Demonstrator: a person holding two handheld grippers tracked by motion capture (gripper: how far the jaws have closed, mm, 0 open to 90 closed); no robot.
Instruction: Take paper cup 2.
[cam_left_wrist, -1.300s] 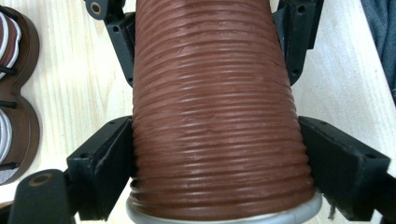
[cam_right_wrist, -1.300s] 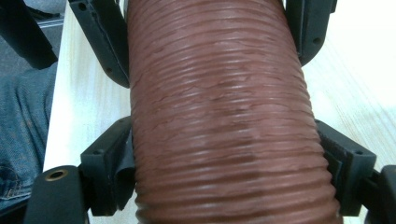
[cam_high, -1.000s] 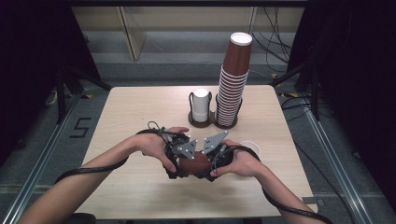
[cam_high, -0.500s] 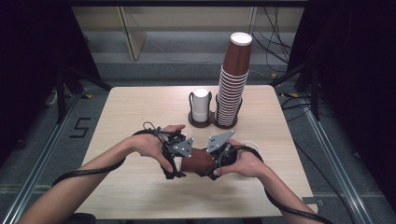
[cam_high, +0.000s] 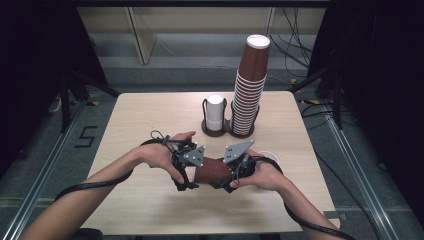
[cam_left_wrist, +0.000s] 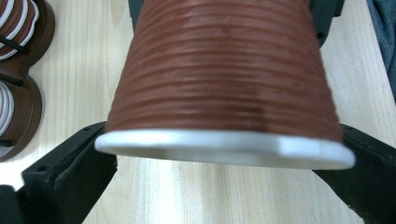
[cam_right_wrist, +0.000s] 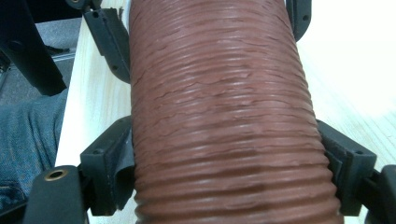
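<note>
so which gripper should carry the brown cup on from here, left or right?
Right, probably. The right gripper has its jaws pressed on the brown cup body. The left gripper jaws have just opened and stand wide around the rim, so it looks free to withdraw.

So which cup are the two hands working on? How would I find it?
Start at the wooden table and find the tall stack of brown cups at the back. Come toward the near edge, where two hands meet. The brown ribbed cup lies on its side between them, apart from the stack, the one cup not standing up.
</note>
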